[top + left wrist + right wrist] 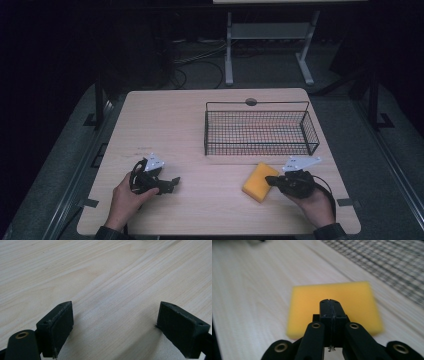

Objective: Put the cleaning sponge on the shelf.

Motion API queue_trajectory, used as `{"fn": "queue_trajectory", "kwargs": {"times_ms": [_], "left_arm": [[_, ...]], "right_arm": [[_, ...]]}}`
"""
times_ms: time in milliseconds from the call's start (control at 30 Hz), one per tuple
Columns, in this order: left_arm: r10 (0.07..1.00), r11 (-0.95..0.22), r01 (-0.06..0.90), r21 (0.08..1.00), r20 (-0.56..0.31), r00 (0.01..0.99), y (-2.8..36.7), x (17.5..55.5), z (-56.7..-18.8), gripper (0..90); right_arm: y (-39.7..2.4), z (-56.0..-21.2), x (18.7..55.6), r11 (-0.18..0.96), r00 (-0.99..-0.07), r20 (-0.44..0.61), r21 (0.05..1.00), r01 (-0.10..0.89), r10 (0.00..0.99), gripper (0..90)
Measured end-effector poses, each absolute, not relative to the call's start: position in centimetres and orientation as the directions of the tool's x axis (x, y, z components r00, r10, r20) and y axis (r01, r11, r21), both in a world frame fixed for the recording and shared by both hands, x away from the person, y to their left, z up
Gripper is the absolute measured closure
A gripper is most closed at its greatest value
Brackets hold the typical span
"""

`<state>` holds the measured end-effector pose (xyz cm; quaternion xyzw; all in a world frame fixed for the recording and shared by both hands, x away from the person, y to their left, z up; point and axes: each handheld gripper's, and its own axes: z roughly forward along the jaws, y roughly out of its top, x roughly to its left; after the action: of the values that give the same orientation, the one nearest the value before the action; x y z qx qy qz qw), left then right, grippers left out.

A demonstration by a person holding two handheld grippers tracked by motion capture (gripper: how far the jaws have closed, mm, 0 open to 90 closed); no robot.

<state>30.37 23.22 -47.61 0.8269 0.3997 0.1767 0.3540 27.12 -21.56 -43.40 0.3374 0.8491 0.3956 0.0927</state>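
Note:
A yellow sponge (259, 182) lies flat on the wooden table (190, 125), just in front of the black wire basket (260, 127). My right gripper (270, 180) hovers at the sponge's right edge, its jaws pressed together with nothing between them. In the right gripper view the shut gripper (329, 302) points over the sponge (312, 305), with the basket's mesh (392, 262) beyond at the upper right. My left gripper (175, 183) rests low over the table's front left, held by a hand. In the left gripper view its gripper (113, 322) stands wide open over bare wood.
The basket holds nothing that I can see. A round grommet hole (251, 102) sits at the table's far edge. Beyond the table stands a white desk frame (270, 45) with cables on the dark floor.

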Motion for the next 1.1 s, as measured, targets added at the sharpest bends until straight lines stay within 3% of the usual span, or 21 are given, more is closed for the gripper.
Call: {"fn": "queue_trajectory", "kwargs": {"times_ms": [333, 1100], "left_arm": [[0.786, -0.430, 0.536, 0.726, 0.010, 0.618, 23.2, 30.4, -47.6, 12.8], [0.786, -0.430, 0.536, 0.726, 0.010, 0.618, 23.2, 30.4, -47.6, 12.8]], "right_arm": [[-25.4, -44.6, 28.1, 0.427, -0.658, 0.109, 0.681, 0.595, 0.745, 89.6], [-24.2, -45.5, 30.7, 0.462, -0.674, 0.113, 0.646, 0.608, 0.730, 89.6]]}}
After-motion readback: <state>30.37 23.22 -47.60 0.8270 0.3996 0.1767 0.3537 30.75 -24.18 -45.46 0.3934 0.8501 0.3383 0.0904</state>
